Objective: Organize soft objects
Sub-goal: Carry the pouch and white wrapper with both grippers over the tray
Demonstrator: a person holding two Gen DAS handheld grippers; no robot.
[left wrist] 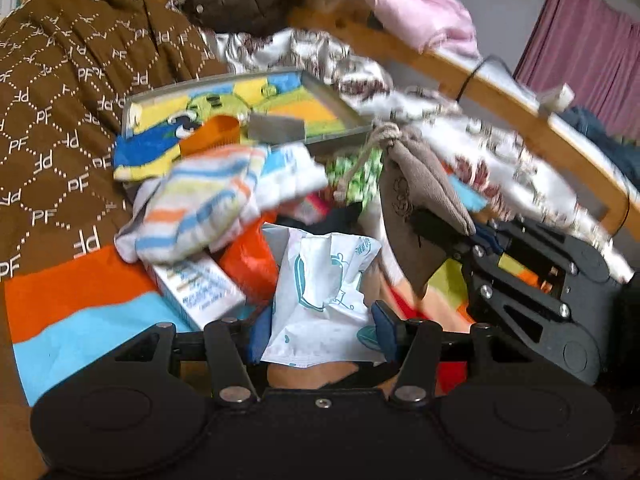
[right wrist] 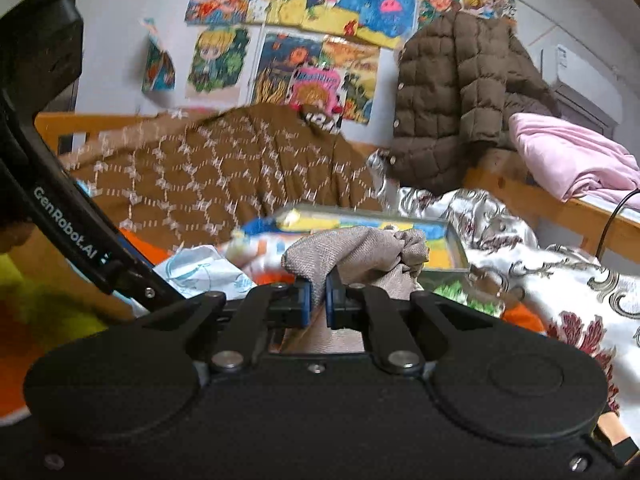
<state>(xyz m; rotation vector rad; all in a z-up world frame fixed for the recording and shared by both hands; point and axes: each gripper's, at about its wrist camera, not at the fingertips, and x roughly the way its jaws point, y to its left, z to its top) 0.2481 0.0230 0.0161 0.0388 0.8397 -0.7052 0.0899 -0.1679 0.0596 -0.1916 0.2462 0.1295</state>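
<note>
Cluttered bed, bright striped blanket point(left wrist: 80, 312) underneath. Left gripper point(left wrist: 320, 332) grasps crumpled white plastic packet point(left wrist: 320, 280) between its pads. Right gripper point(right wrist: 318, 300) clenched on grey-brown cloth drawstring pouch point(right wrist: 360, 252), pouch bulging above fingertips.

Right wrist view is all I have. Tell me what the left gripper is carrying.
Observer: The left gripper has a white plastic packet with teal print between its pads.
Operator: Say what lies under my grey pouch.
Observer: From the left wrist, the grey pouch hangs from the right gripper, above a heap of clothes with a striped cloth on it.
Operator: Name anything stiff in that heap.
Observer: A small white box sits beside the packet, under the striped cloth.
</note>
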